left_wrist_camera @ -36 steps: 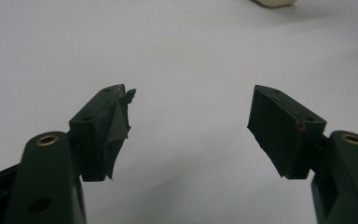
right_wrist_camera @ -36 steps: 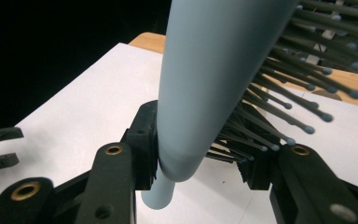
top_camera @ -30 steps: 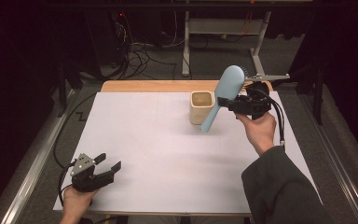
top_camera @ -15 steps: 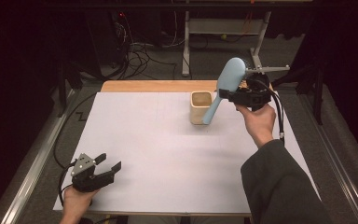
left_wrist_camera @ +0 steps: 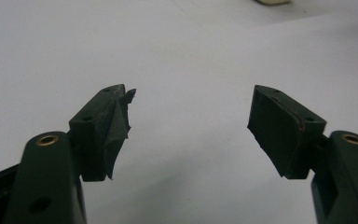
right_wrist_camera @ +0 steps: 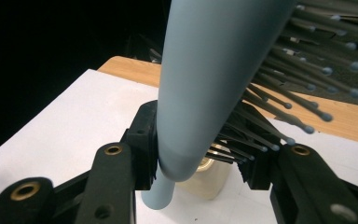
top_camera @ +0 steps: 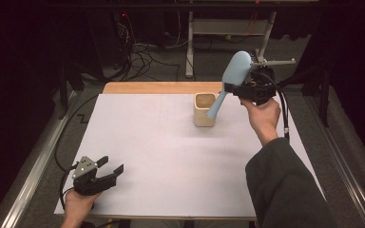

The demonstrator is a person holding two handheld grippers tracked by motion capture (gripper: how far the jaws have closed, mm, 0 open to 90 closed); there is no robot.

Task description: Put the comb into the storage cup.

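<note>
My right gripper (top_camera: 236, 88) is shut on a light blue hairbrush (top_camera: 234, 70), held in the air over the table's far right. The brush head points up and its handle slants down toward a beige square cup (top_camera: 204, 110). The handle's tip hangs by the cup's right side, outside it. In the right gripper view the jaws (right_wrist_camera: 198, 151) clamp the brush (right_wrist_camera: 209, 70) at the neck, black bristles stick out to the right, and the cup (right_wrist_camera: 210, 181) stands below. My left gripper (top_camera: 111, 165) rests open at the near left, nothing between its jaws (left_wrist_camera: 191, 121).
A white sheet (top_camera: 161, 156) covers the table, with a bare wooden strip (top_camera: 152, 88) along the far edge. Metal rails run down both sides. Cables and a table frame (top_camera: 190, 42) lie on the dark floor beyond.
My right hand has lifted the brush and carried it a little farther back and to the right, so the handle tip rides higher beside the cup. The left gripper has stayed put.
</note>
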